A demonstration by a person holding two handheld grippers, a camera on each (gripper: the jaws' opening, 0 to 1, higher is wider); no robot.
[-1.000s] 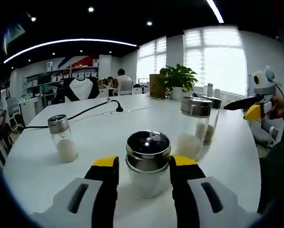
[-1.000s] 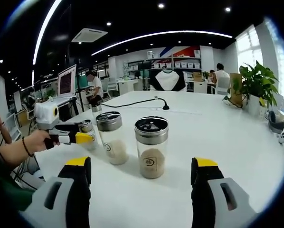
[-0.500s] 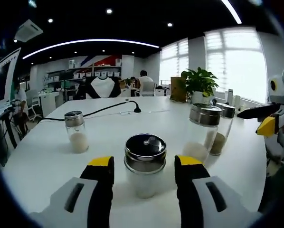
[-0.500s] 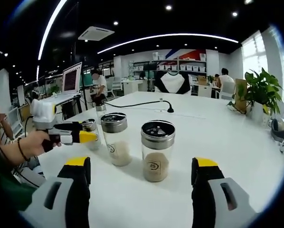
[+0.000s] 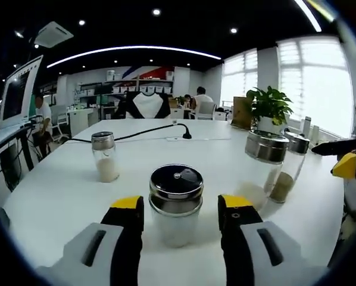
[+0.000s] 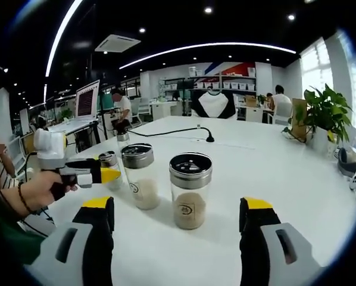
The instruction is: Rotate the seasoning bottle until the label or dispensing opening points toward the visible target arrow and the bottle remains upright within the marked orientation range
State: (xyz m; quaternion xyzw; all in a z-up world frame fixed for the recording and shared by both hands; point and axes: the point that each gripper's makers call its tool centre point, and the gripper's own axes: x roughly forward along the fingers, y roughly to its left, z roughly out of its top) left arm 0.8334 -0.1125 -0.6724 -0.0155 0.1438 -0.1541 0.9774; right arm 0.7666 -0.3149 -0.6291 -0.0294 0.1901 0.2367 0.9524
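a white table is seen across both views. at lower centre of the left gripper view, an upright seasoning bottle is flanked by the left gripper, jaws narrowly apart. the right gripper is held wide.

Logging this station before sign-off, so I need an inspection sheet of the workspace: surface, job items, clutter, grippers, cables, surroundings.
Surface: white table, no arrow or marking seen.
Job's things: four upright glass seasoning bottles with steel lids; one with white powder between the left gripper jaws, contact unclear; brown-filled bottle ahead of the right gripper.
Clutter: nothing seen.
Grippers: both open.
Cables: black cable across the far table.
Surroundings: potted plant, monitor, seated people.
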